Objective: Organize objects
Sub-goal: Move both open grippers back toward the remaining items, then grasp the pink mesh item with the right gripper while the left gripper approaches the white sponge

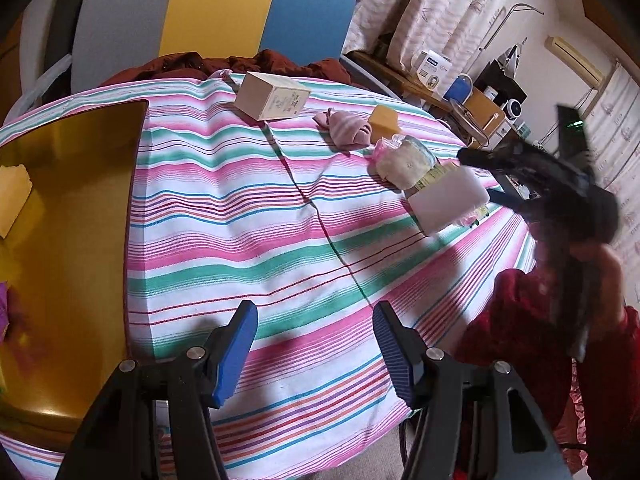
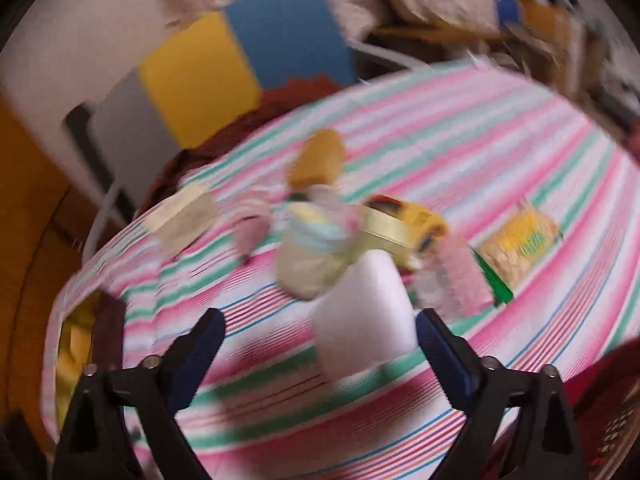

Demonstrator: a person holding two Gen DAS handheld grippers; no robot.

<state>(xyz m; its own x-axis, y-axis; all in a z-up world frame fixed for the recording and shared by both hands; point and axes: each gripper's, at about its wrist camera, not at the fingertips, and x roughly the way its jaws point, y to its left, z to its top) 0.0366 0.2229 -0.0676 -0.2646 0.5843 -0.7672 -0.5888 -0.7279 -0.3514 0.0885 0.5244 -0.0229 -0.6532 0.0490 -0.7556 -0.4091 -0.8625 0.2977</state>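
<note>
Striped cloth point(image 1: 248, 208) is covering the table. Yellow bin point(image 1: 80, 208) is sitting at the left edge, beige box point(image 1: 272, 96) lying further back, pink sock point(image 1: 348, 130) and orange sponge point(image 1: 384, 119) beside it, then a bagged cloth bundle point(image 1: 404, 160). Left gripper point(image 1: 316, 354) is hovering over bare cloth, jaws apart, nothing between. White block point(image 2: 366, 312) is lying between the right gripper point(image 2: 320, 356) fingers, jaws wide, pads not touching it; view blurred.
</note>
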